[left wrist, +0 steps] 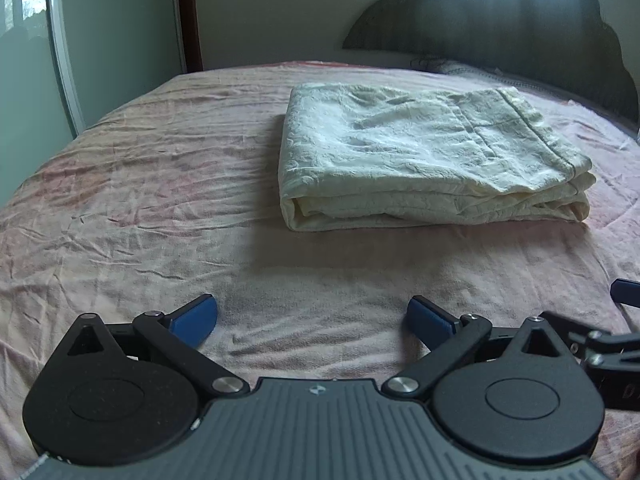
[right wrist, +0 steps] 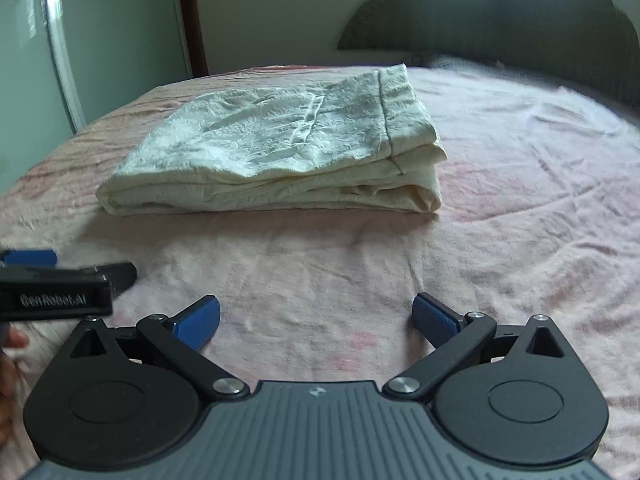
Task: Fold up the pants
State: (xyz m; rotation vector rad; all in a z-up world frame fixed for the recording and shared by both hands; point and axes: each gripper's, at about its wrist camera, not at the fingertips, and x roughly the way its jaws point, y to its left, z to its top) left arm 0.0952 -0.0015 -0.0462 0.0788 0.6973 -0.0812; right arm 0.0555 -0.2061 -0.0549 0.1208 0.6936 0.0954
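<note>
Pants, cream, crinkle-textured, lie folded into a thick rectangular stack of several layers on the pink wrinkled bedsheet, toward the dark scalloped headboard; a hem seam shows along the stack's right side and the folded edges face the cameras. Left gripper: blue pads spread wide apart, nothing between them, over bare sheet well short of the stack. Right gripper: likewise spread and empty, just beside the left one.
</note>
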